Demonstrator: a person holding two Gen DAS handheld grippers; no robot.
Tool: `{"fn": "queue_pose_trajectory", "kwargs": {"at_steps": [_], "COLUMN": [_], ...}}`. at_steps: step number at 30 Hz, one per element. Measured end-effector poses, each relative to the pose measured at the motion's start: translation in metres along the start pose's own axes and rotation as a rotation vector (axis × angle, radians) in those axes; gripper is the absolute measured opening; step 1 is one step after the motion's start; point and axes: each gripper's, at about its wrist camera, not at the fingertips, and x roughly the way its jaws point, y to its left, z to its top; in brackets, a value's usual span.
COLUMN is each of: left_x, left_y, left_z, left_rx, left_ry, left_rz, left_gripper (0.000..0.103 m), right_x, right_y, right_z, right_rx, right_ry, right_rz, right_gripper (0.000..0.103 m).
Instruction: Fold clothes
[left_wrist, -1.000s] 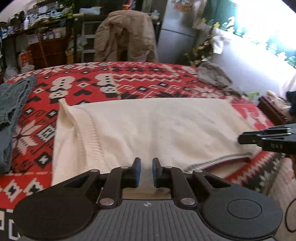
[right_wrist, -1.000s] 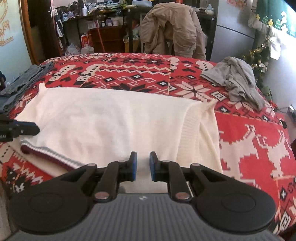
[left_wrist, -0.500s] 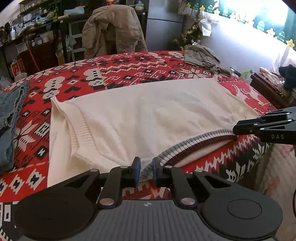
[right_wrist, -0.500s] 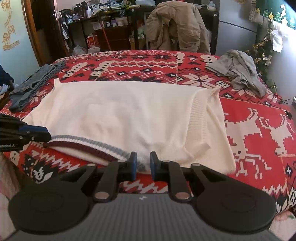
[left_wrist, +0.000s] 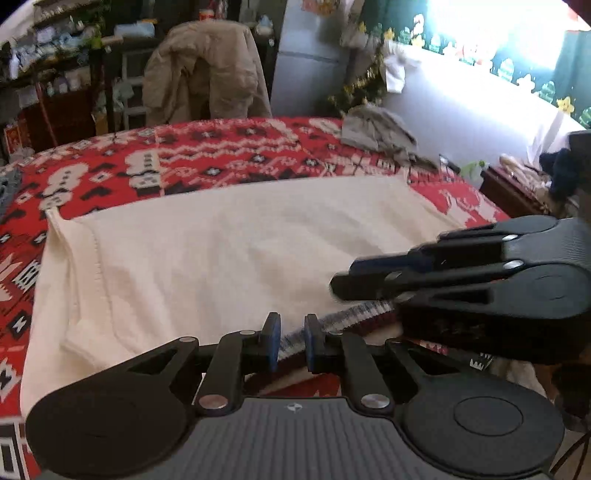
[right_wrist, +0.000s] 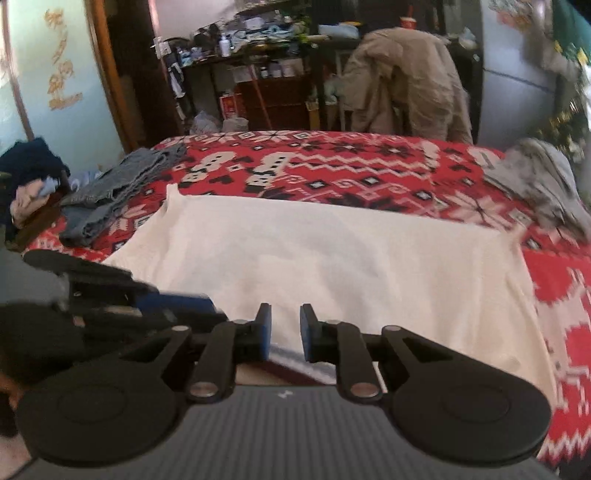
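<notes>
A red patterned blanket (right_wrist: 369, 162) fills the frame; the cream sweater (right_wrist: 332, 258) lies flat across its middle. The left gripper (left_wrist: 291, 338) and right gripper (right_wrist: 283, 332), slightly parted and empty, straddle the striped hem (left_wrist: 354, 314) at bottom centre. Best pinch both layers evenly before lifting.

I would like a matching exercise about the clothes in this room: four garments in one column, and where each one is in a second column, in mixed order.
Garments:
1. cream sweater
2. grey top
3. blue jeans
4. beige jacket

Places:
A. draped over a chair behind the bed
B. crumpled near the far right corner of the red blanket, seen from the right wrist
C. spread flat in the middle of the blanket, in front of both tongs
D. folded at the left edge of the blanket, seen from the right wrist

Pairs: 1-C, 2-B, 3-D, 4-A
</notes>
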Motion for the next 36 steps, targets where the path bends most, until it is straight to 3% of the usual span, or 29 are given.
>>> {"fn": "queue_pose_trajectory", "kwargs": {"at_steps": [3, 9, 19, 23, 33, 36], "left_x": [-0.004, -0.011, -0.012, -0.012, -0.014, -0.011], "left_y": [0.002, 0.006, 0.007, 0.005, 0.000, 0.001], "left_z": [-0.008, -0.021, -0.026, -0.024, -0.019, -0.003], "left_rx": [-0.021, -0.063, -0.093, -0.086, -0.071, -0.076], "left_ry": [-0.014, -0.041, -0.074, -0.079, -0.091, -0.124], "left_rz": [-0.008, -0.022, -0.024, -0.014, 0.012, 0.006], "left_gripper": [0.016, 0.016, 0.016, 0.016, 0.012, 0.012], "right_x": [0.009, 0.000, 0.042, 0.048, 0.001, -0.004], "right_y": [0.006, 0.006, 0.002, 0.005, 0.006, 0.004], "right_z": [-0.006, -0.011, 0.032, 0.020, -0.020, -0.025], "right_rx": [-0.004, 0.005, -0.014, -0.043, -0.038, -0.012], "right_ry": [0.043, 0.033, -0.028, -0.006, 0.017, 0.005], "right_rz": [0.010, 0.020, -0.049, -0.065, -0.049, -0.045], "right_gripper": [0.018, 0.014, 0.014, 0.014, 0.015, 0.015]}}
